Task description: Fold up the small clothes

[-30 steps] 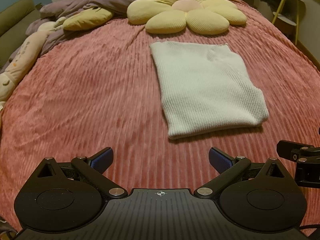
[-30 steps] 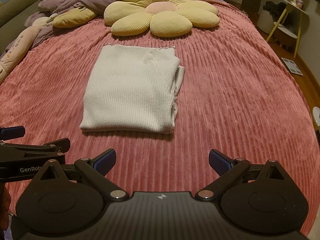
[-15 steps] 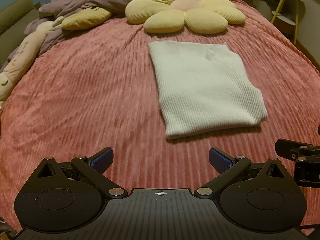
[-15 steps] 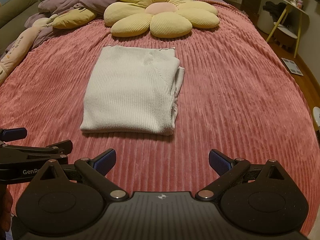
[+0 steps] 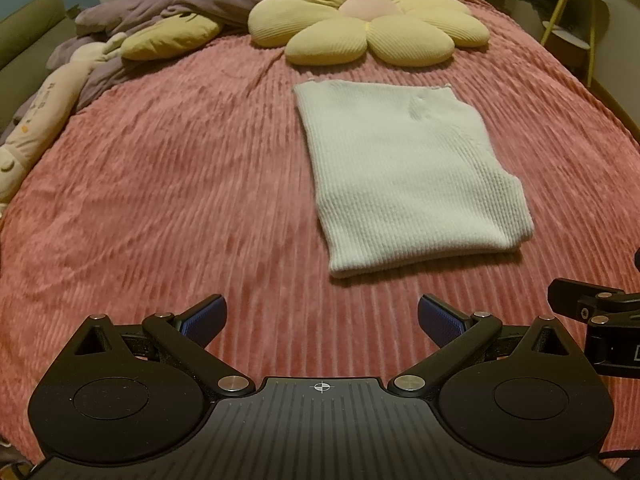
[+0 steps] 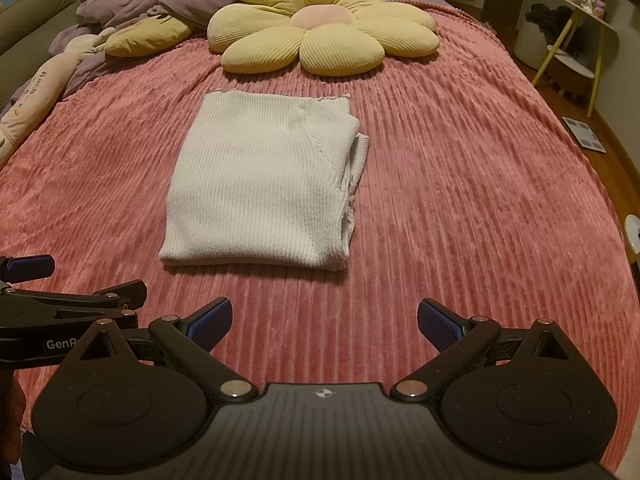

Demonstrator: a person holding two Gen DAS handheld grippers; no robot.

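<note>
A white ribbed knit garment lies folded into a flat rectangle on the pink corduroy bedspread. It also shows in the right wrist view, with layered edges along its right side. My left gripper is open and empty, a short way in front of the garment's near left corner. My right gripper is open and empty, in front of the garment's near right edge. Neither touches the cloth. Part of the left gripper's finger shows at the left edge of the right wrist view.
A yellow flower-shaped cushion lies behind the garment. A purple duvet and a long plush toy lie along the back left. A yellow-legged side table and wooden floor are beyond the bed's right edge.
Both grippers stay open and empty. The left wrist view has shifted very slightly, with the garment a touch higher and further left in frame. The garment has not moved.
</note>
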